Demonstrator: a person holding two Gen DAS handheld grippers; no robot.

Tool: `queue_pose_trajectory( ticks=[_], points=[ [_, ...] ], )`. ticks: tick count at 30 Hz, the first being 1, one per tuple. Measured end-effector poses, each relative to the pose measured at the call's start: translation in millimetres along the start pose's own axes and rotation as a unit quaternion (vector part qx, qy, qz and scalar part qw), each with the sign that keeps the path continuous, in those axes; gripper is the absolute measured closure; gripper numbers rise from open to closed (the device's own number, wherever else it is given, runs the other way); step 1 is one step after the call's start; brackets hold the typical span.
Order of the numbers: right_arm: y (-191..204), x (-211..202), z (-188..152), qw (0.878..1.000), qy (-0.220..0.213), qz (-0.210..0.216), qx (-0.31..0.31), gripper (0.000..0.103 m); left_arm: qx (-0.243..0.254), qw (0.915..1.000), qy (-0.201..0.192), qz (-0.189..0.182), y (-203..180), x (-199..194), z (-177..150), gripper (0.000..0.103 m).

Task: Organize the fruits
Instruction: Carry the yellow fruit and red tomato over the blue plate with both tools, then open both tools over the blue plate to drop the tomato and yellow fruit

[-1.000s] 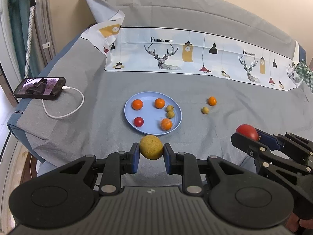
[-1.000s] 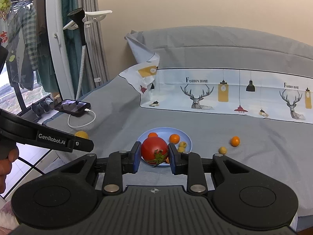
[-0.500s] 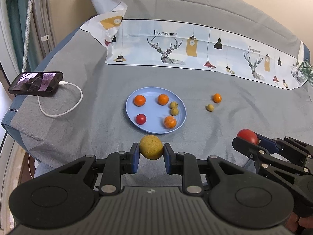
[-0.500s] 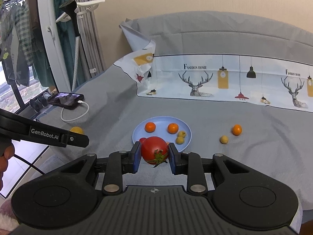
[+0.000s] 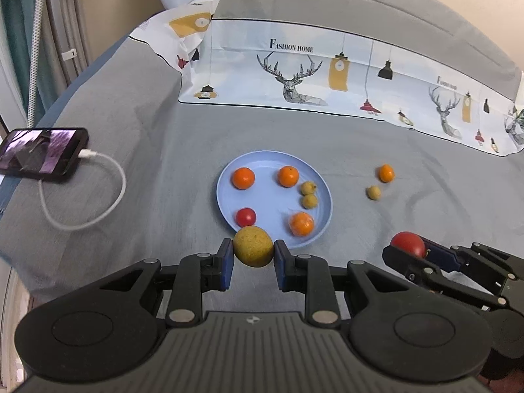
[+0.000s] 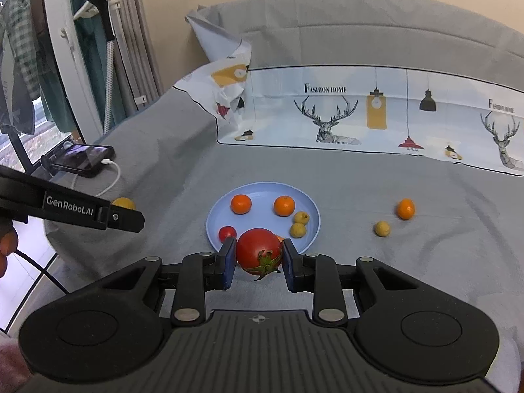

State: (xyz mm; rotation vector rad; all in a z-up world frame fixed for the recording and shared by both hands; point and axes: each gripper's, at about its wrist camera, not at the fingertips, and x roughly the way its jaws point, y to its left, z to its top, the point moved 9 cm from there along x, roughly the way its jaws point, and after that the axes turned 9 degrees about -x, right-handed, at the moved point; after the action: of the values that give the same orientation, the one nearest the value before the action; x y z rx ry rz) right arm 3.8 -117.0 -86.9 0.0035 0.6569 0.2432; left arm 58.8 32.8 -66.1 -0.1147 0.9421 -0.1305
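Note:
My left gripper (image 5: 252,251) is shut on a round yellow fruit (image 5: 252,246), held just in front of the near rim of a blue plate (image 5: 262,163). On the plate lie several small fruits: oranges, a little red one (image 5: 246,216) and two yellowish ones. My right gripper (image 6: 259,255) is shut on a red tomato (image 6: 258,249) with its green stem toward me, also near the plate (image 6: 262,188). From the left wrist view the tomato (image 5: 408,244) shows at the right. A small orange (image 5: 386,173) and a yellowish fruit (image 5: 373,192) lie loose on the grey cloth to the plate's right.
A phone (image 5: 39,154) with a white charging cable (image 5: 98,203) lies at the cloth's left edge. A printed deer cloth (image 5: 327,75) stands along the back. Curtains and a stand are at the far left. A hand (image 6: 6,245) holds the left gripper.
Both grippers have moved forward and lower toward the plate, each still holding its fruit; the plate and loose fruits look larger and nearer now.

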Motion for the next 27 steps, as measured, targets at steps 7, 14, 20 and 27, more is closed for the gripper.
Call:
queue_pose_trajectory(
  ticks=[7,14,20,27],
  points=[
    [-11.6,59.6,11.9,1.0,0.02,-0.001,-0.005,0.072,0.004,0.9997,0.023,0.008,-7.4,58.5,29.1,0.074],
    [-20.2,117.7,11.2,0.999,0.05,0.004,-0.018,0.072,0.001,0.9984,0.052,0.022,-5.6,119.2,44.6,0.074],
    [-28.0,165.3,10.5,0.997,0.066,0.004,-0.028,0.072,0.017,0.9973,0.065,0.03,-6.2,164.4,52.6,0.074],
    [-31.3,206.0,2.5,0.995,0.091,0.001,-0.034,0.072,0.026,0.9955,0.076,0.051,-1.1,202.7,56.3,0.074]
  ],
)
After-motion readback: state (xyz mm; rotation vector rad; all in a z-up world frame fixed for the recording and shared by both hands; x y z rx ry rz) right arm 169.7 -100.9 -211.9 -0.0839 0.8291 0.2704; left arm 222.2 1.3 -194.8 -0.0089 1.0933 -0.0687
